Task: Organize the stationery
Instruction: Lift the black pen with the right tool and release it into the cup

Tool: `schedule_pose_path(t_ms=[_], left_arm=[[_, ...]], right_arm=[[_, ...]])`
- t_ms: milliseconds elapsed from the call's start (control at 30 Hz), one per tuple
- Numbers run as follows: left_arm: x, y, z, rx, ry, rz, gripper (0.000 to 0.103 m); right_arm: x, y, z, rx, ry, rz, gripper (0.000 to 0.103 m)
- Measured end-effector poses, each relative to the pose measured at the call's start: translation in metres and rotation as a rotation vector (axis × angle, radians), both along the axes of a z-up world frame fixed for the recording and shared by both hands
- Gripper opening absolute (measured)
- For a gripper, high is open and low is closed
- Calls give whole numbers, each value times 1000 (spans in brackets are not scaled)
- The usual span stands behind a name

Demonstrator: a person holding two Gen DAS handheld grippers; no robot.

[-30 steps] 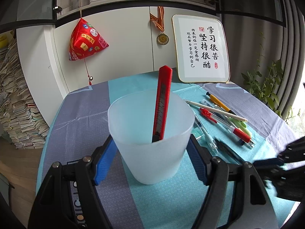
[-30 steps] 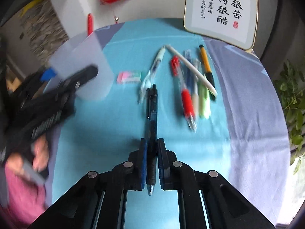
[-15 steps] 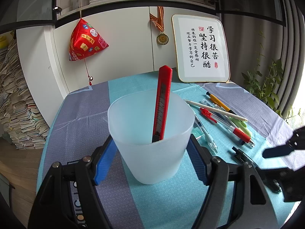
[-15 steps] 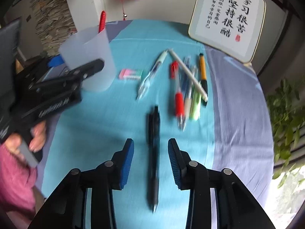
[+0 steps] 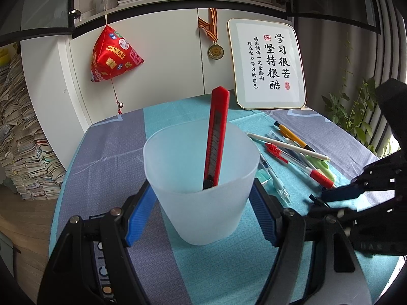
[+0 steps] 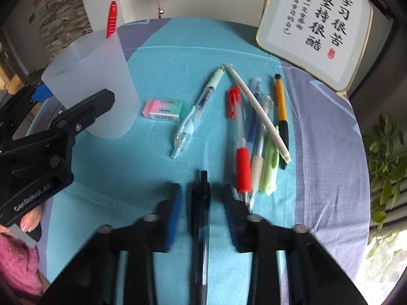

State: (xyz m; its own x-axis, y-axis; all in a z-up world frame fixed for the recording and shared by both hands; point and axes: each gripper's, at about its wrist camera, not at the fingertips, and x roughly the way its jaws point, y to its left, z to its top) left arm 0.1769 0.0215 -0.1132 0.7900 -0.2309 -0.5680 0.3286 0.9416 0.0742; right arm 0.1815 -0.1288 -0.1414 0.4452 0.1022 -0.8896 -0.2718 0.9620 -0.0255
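While left gripper (image 5: 201,213) clamps cup (image 5: 201,178), right gripper (image 6: 203,213) closing, pads astride black pen (image 6: 199,208).

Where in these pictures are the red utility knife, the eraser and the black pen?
red utility knife (image 5: 216,137), left wrist view, middle of its red body.
eraser (image 6: 162,110), right wrist view, centre of its wrapper.
black pen (image 6: 200,203), right wrist view, mid-barrel.

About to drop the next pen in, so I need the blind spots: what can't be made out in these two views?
- Cup floor, red knife lower end: left wrist view, behind the frosted near wall.
- Eraser: left wrist view, mostly behind the cup.
- Black pen lower end: right wrist view, blurred, merging into the dark tool body; right tool, jaws just closing around it, contact unclear.
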Motion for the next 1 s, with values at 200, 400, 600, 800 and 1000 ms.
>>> schedule_pose_path(t_ms=[200, 400, 600, 800, 1000], left_arm=[[1, -1, 0, -3, 2, 1, 72], [0, -1, 0, -1, 1, 0, 72], [1, -3, 0, -2, 1, -1, 72], [1, -3, 0, -2, 2, -1, 72], [1, -3, -1, -5, 4, -1, 72]], right_arm=[[-8, -3, 29, 80, -40, -5, 16], [-26, -8, 104, 206, -230, 2, 16], [-7, 12, 160, 353, -397, 47, 16], [34, 44, 161, 410, -460, 51, 16], [60, 56, 140, 459, -472, 68, 16]])
